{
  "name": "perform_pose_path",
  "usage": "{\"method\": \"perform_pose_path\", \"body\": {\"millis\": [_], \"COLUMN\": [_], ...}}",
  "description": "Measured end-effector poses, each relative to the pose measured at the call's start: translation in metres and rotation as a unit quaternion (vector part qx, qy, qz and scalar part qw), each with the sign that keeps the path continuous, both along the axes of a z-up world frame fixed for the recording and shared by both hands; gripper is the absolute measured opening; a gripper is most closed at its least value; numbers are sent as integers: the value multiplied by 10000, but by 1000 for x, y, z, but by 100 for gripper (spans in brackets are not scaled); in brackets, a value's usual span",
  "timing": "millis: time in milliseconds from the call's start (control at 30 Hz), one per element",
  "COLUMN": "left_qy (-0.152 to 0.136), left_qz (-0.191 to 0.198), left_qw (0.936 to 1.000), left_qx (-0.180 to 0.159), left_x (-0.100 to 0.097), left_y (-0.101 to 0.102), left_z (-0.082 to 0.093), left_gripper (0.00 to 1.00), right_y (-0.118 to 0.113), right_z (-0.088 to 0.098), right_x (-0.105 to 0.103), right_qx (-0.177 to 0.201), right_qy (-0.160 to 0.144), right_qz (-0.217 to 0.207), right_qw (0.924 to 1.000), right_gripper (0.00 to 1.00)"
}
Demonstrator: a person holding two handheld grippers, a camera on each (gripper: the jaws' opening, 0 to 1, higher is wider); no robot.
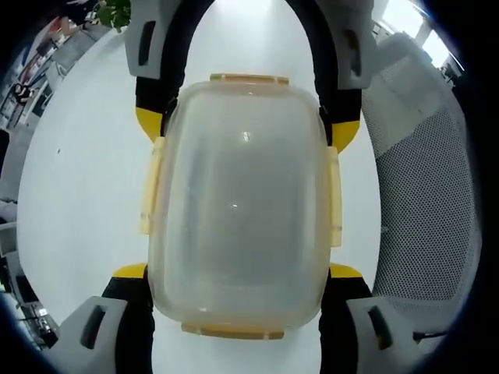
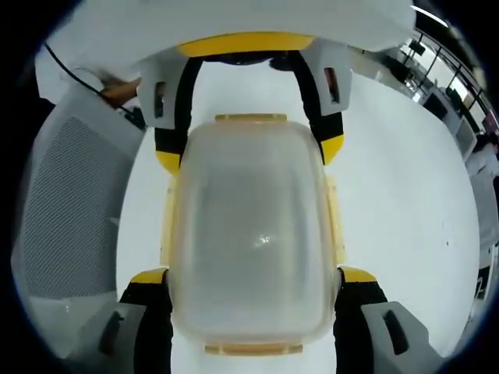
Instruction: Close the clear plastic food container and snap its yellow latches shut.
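The clear container [image 1: 238, 202] sat on the white desk [image 1: 78, 171], lid on, its yellow latches [image 1: 152, 187] apparently still flared out and unsnapped. Likely risk: uneven pressure could skew the lid or slide the box, leaving a latch unseated. It lay between the left gripper [image 1: 238, 292] and right gripper [image 2: 253, 292], both spread apart, straddling opposite ends.

No writing, label, brand mark or number can be read anywhere here. The clear container [image 1: 238, 206] carries no print on its lid (only small glints of light), its yellow latches [image 1: 151, 187] are plain, and the white tabletop [image 1: 86, 156] around it bears no sign or sticker.
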State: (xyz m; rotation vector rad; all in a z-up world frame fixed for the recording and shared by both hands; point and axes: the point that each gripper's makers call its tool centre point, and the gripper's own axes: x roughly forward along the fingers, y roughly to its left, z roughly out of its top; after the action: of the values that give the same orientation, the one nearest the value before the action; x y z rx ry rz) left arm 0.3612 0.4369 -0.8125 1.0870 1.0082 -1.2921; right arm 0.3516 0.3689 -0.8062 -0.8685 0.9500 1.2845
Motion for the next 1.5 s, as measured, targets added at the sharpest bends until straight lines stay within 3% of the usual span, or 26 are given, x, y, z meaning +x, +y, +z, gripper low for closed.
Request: {"method": "perform_pose_path", "body": {"millis": [867, 900, 933, 967, 1000, 1167, 1500], "left_qy": [-90, -153, -516, -670, -439, -438, -429], "left_qz": [18, 49, -133, -291, -187, -194, -201], "left_qw": [10000, 9999, 9985, 9970, 9980, 9985, 9985], "left_qx": [-28, -35, 120, 273, 410, 255, 259], "left_x": [26, 28, 38, 39, 34, 39, 46], "left_y": [-6, -6, -4, -2, -1, -5, -5], "left_z": [-2, -3, -6, -9, -8, -6, -5], "left_gripper": [90, 91, 92, 92, 92, 92, 92], "right_y": [-5, -5, -4, -3, -2, -5, -7], "right_z": [0, 0, 1, 1, 1, 2, 2], "right_x": [26, 27, 30, 32, 32, 34, 42], "right_qx": [50, 54, 112, 125, 159, 135, 117], "right_qy": [-7, -5, -11, -7, -1, -4, -25], "right_qz": [-56, -68, -177, -183, -171, -136, -97], "right_qw": [10000, 10000, 9998, 9998, 9997, 9998, 9999], "right_gripper": [87, 87, 87, 87, 87, 87, 86]}}
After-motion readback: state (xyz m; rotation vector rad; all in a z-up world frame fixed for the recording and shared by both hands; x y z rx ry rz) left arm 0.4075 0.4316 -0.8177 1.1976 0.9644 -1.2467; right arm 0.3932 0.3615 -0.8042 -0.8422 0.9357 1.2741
